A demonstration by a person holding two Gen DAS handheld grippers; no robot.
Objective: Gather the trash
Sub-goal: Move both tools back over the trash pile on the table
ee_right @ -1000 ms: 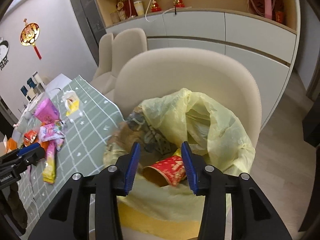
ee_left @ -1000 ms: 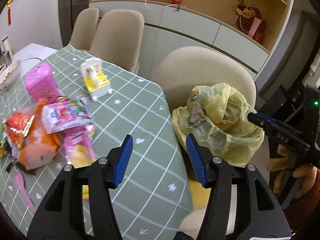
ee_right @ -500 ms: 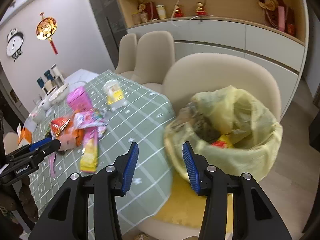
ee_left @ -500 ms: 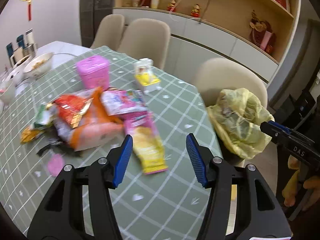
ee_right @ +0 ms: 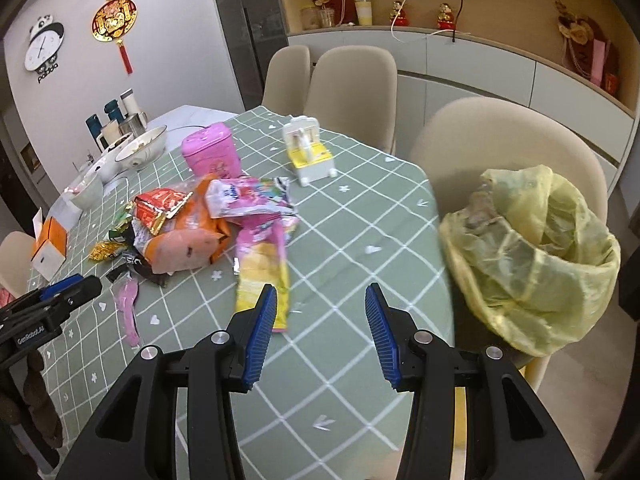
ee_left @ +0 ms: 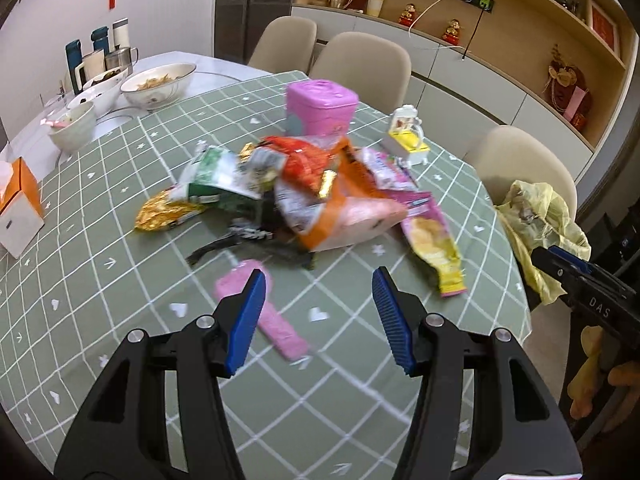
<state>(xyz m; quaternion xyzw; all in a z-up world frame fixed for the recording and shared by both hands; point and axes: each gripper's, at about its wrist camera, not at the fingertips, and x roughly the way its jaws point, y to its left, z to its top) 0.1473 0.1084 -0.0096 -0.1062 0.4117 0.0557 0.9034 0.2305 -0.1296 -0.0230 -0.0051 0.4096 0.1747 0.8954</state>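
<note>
A pile of snack wrappers (ee_left: 304,192) lies on the green checked tablecloth (ee_left: 120,280); it also shows in the right wrist view (ee_right: 188,232). A flat pink wrapper (ee_left: 260,312) lies just ahead of my open, empty left gripper (ee_left: 318,316). A yellow and pink chip bag (ee_right: 262,276) lies in front of my open, empty right gripper (ee_right: 320,332). The yellow trash bag (ee_right: 532,252) sits on a beige chair at the table's right edge and also shows in the left wrist view (ee_left: 540,224).
A pink tin (ee_left: 320,108) and a white and yellow toy (ee_left: 408,140) stand behind the pile. Bowls (ee_left: 156,84) and cups (ee_left: 96,60) stand at the far left. An orange and white box (ee_left: 16,208) sits at the left edge. Beige chairs (ee_right: 352,88) line the far side.
Both grippers have swung left from the trash bag toward the table and the wrapper pile. The right gripper has left a red wrapper in the bag. Both stay open.
</note>
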